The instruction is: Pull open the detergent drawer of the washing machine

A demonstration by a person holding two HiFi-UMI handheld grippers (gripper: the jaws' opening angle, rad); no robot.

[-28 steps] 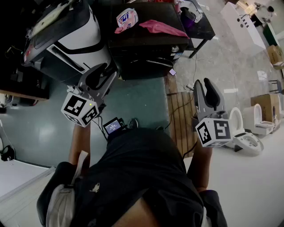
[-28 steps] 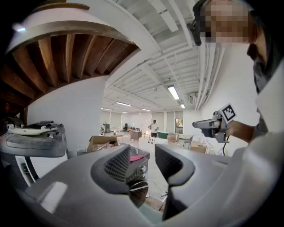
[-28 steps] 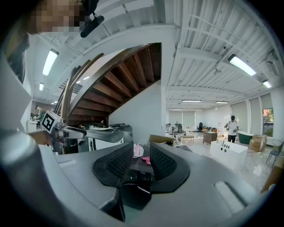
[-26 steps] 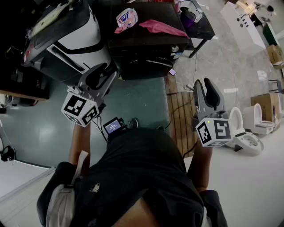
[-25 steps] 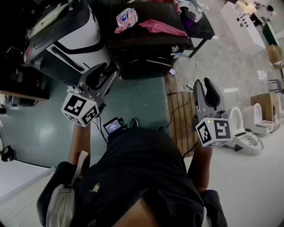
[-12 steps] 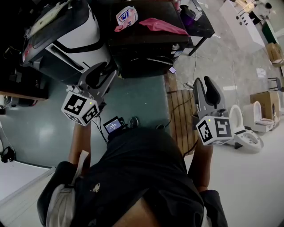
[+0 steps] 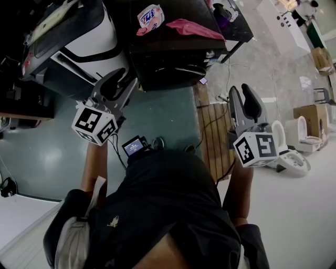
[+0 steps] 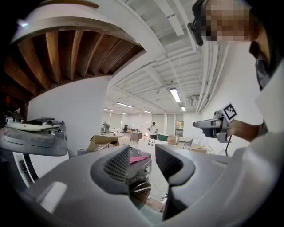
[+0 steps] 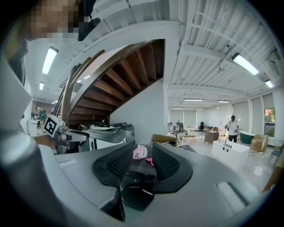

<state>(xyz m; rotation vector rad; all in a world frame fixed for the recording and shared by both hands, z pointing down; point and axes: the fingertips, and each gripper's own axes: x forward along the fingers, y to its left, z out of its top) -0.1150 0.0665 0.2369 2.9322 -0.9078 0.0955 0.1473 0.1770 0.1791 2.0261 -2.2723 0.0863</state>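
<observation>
The dark front-loading washing machine (image 7: 173, 63) stands ahead of me with a pink cloth (image 7: 193, 29) and a detergent bag (image 7: 150, 16) on its top. Its drawer cannot be made out. My left gripper (image 7: 126, 81) is held level in the air, well short of the machine's left front, jaws apart and empty. It frames the washing machine (image 8: 141, 170) between its fingers. My right gripper (image 7: 240, 93) hangs in the air to the machine's right, jaws nearly together with nothing between them. The washing machine (image 9: 142, 170) lies far beyond it.
A large white and black machine (image 7: 79, 42) stands left of the washer. A wooden board (image 7: 212, 131) lies on the floor below it. A white toilet (image 7: 291, 152) and a cardboard box (image 7: 310, 113) sit at the right. A black table (image 7: 233, 29) stands behind.
Both grippers have shifted a little forward, toward the washing machine. Their jaws look the same as before, and nothing was touched.
</observation>
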